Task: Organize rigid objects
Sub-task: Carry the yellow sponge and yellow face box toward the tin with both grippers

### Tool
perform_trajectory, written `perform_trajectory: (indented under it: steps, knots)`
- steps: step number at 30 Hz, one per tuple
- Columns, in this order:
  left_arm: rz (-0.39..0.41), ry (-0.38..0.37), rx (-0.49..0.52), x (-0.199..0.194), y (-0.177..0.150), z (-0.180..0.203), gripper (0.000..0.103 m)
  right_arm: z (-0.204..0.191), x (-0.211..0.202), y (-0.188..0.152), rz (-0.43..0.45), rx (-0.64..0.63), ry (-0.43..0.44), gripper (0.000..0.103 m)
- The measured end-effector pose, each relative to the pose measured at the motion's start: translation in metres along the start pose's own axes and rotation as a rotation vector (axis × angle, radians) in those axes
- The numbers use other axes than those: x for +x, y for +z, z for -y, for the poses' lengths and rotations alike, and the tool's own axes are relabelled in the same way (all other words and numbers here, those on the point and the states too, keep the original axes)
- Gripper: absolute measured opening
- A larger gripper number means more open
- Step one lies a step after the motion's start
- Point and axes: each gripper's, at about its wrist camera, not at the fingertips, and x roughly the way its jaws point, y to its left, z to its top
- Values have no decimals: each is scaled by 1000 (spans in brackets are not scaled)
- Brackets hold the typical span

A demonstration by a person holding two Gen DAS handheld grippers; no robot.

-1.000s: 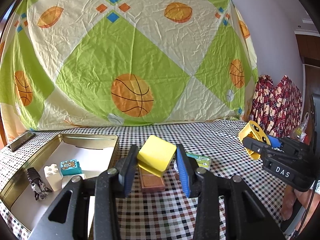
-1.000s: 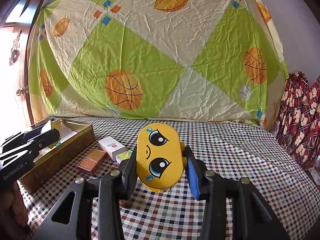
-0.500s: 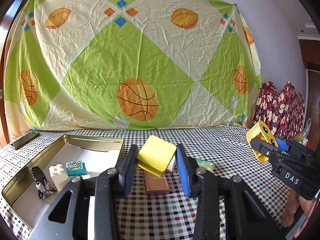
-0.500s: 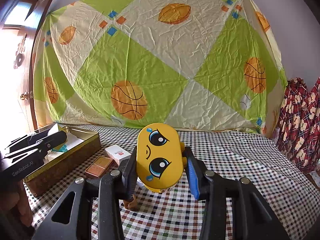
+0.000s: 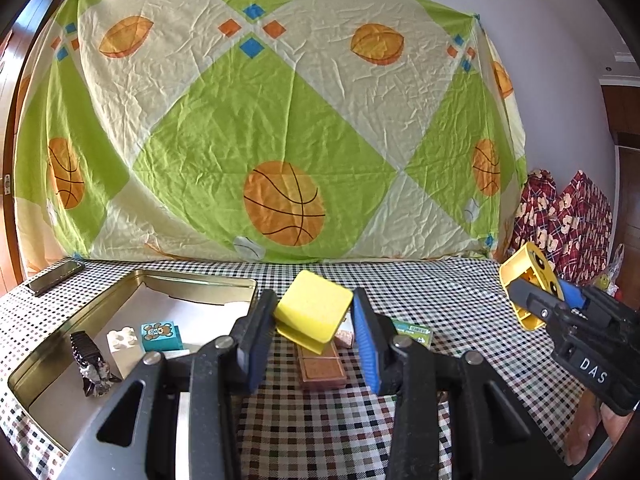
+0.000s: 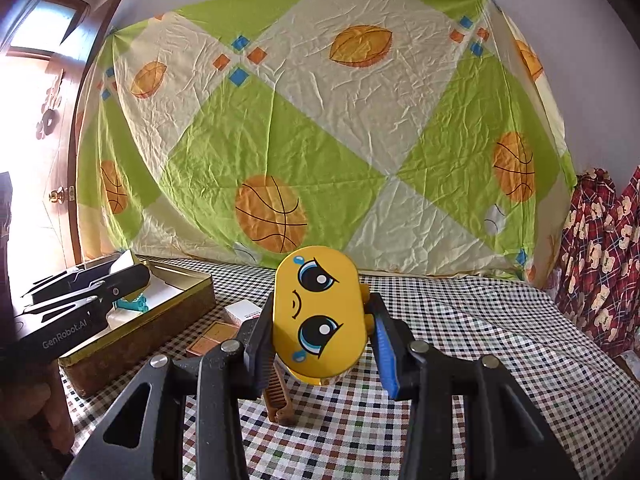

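My left gripper [image 5: 314, 326] is shut on a yellow square block [image 5: 314, 312], held tilted above the checked tablecloth, just right of the gold tin tray [image 5: 52, 344]. In the tray lie a white brick [image 5: 124, 338], a teal bear brick [image 5: 160, 336] and a dark figurine [image 5: 90, 364]. My right gripper [image 6: 320, 320] is shut on a yellow oval box with a cartoon face [image 6: 318, 314], held above the table. The right gripper with the yellow box [image 5: 532, 280] shows at the right of the left wrist view. The left gripper body [image 6: 80, 300] hangs over the tin tray [image 6: 140, 336] in the right wrist view.
On the cloth lie a brown chocolate-like box [image 5: 322, 370], a green card [image 5: 414, 330], a white box [image 6: 244, 312] and a brown comb [image 6: 278, 398]. A dark phone [image 5: 56, 278] rests at the far left. A patterned sheet [image 5: 280, 140] hangs behind.
The right gripper with the face box has drifted slightly, so the tin tray looks nearer in its view. The left gripper has hardly moved. Both grips are unchanged.
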Motion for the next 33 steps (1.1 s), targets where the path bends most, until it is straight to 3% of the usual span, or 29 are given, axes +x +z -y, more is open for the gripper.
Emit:
perform_trajectory:
  steps: [33]
  knots:
    - [11,46,-60,-19,-1,-61,37,-84,12,3,-11,-59,150,45]
